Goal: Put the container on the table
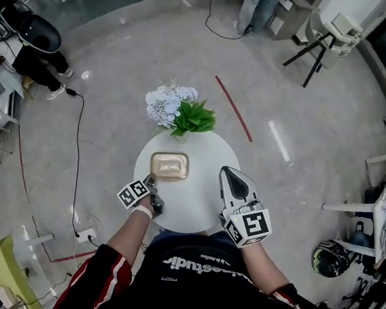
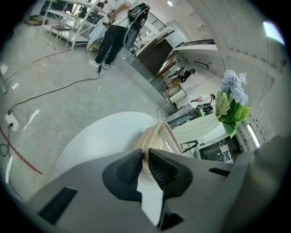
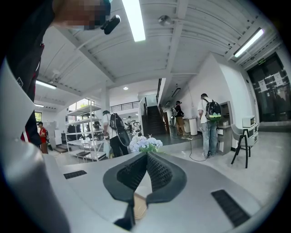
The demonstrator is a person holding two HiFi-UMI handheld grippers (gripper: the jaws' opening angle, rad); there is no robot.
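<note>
A shallow beige container [image 1: 169, 166] lies flat at the middle of the round white table [image 1: 189, 208]; whether it rests on the top or hangs just above it I cannot tell. My left gripper [image 1: 152, 180] is shut on its near left corner. In the left gripper view the container's thin rim [image 2: 160, 136] is pinched between the pads of the left gripper [image 2: 146, 154], over the table [image 2: 102, 136]. My right gripper [image 1: 227, 171] hovers over the table's right side, shut and empty. In its own view the right gripper [image 3: 146, 155] points almost level.
A bunch of pale blue flowers with green leaves [image 1: 178, 109] stands at the table's far edge, just behind the container. A black cable and a power strip [image 1: 85, 234] lie on the floor to the left. People stand far off [image 1: 259, 7].
</note>
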